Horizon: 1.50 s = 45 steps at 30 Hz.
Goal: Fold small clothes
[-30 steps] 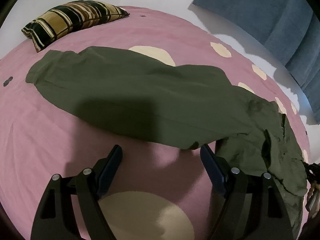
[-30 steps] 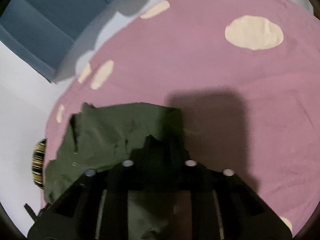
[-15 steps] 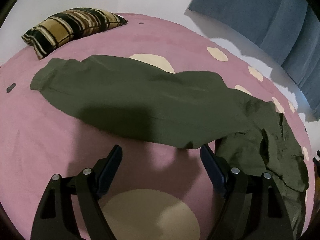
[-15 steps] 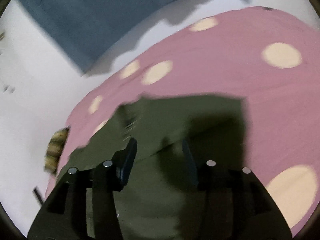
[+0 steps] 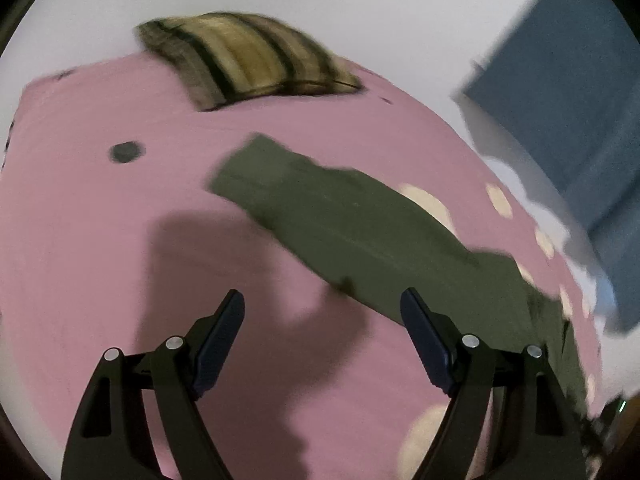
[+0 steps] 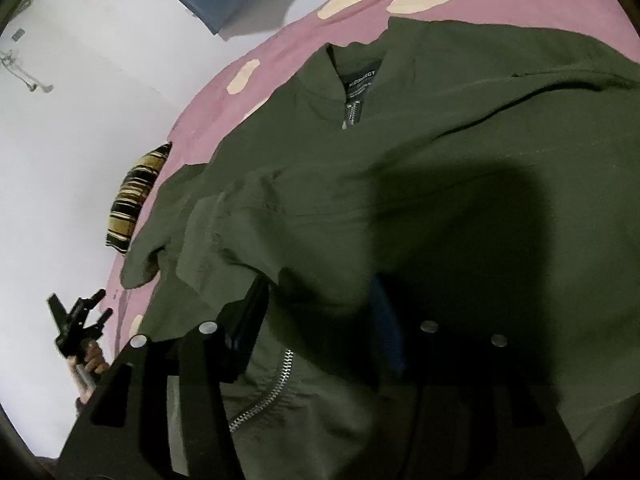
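Note:
An olive green zip jacket [image 6: 400, 168] lies spread on a pink bedsheet [image 6: 280, 48], collar and label toward the far side. Its long sleeve [image 5: 352, 228] stretches across the sheet in the left wrist view. My left gripper [image 5: 322, 312] is open and empty above the pink sheet, just short of the sleeve's near edge. It also shows far left in the right wrist view [image 6: 76, 316]. My right gripper [image 6: 320, 292] is open, low over the jacket body near the zip, with jacket fabric between its fingers.
A striped black and yellow pillow [image 5: 248, 60] lies at the head of the bed. The sheet [image 5: 100, 220] has cream spots. A blue curtain [image 5: 572, 92] hangs beyond the bed's far side against a white wall.
My right gripper has opened, let go of the jacket and swung over its spread body. My left gripper has moved left along the sleeve toward the cuff and pillow.

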### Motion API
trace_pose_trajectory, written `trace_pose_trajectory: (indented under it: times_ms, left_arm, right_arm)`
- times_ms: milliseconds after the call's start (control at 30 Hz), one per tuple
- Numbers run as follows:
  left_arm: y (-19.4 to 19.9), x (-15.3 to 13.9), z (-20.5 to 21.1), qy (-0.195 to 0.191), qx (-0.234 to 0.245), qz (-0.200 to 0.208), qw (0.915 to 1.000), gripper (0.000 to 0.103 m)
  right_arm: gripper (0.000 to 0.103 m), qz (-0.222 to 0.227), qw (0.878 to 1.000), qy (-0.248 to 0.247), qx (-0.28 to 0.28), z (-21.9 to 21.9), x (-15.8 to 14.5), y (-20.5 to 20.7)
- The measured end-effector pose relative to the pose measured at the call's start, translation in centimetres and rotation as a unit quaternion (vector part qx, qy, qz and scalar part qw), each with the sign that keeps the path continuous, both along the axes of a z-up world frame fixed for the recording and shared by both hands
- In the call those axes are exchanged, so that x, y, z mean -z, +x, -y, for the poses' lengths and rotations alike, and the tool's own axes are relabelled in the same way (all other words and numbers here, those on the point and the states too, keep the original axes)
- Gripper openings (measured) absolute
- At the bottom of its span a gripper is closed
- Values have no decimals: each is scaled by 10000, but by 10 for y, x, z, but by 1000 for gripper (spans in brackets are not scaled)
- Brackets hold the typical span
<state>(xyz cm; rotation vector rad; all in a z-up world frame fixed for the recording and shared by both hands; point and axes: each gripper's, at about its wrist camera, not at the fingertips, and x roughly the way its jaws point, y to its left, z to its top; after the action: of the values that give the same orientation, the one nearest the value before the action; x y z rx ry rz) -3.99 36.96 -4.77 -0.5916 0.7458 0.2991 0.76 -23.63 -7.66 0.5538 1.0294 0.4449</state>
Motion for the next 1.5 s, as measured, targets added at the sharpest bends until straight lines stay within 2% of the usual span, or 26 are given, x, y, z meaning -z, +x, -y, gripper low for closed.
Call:
trace_pose_trajectory:
  times_ms: [100, 267, 400, 467, 533, 600, 633, 700, 833, 933, 1133, 1233, 1367, 1500]
  left_arm:
    - [3, 8, -34, -461, -148, 39, 9988, 79]
    - [31, 29, -56, -1307, -30, 60, 9914, 79]
    - [51, 32, -63, -1532, -158, 256, 9877, 79]
    - [59, 34, -68, -1768, -254, 356, 9833, 79]
    - [65, 37, -72, -1921, -389, 366, 9799, 73]
    - [71, 39, -71, -1806, -556, 167, 9818, 42]
    - [72, 40, -71, -1714, -666, 56, 9829, 35]
    - [71, 41, -71, -1690, -684, 20, 9832, 31]
    - [65, 25, -67, -1416, -698, 49, 9875, 28]
    - [62, -1, -64, -1149, -646, 266, 9909, 27]
    - [56, -53, -41, -357, -464, 669, 9960, 27]
    - [63, -71, -25, 92, -352, 680, 9970, 27]
    - [74, -107, 11, 359, 61, 908, 9952, 27]
    - [85, -148, 81, 904, 674, 1155, 9869, 27]
  right_arm:
    - [55, -16, 10000, 60, 15, 0, 2, 0]
    - [59, 83, 10000, 11, -20, -5, 2, -2]
    - [60, 148, 9999, -37, -34, -6, 2, -4]
    - [62, 170, 9998, -38, -33, -6, 2, -4]
    - [64, 190, 9998, -10, -32, -5, 2, -4]
    - [66, 218, 9998, 12, -32, -6, 3, -4]
    - [66, 242, 9997, 1, -31, -7, 2, -4]
    - [68, 270, 9996, -18, -40, -8, 2, -5]
    - [69, 308, 9995, -28, -47, -9, 1, -6]
    - [69, 319, 9995, -25, -48, -9, 2, -6]
    - [69, 335, 9994, 6, -41, -9, 2, -5]
    - [70, 336, 9994, 35, -43, -8, 2, -5]
    - [70, 314, 9995, 55, -16, -6, 0, -5]
    - [70, 231, 9996, 20, 139, -1, -5, -9]
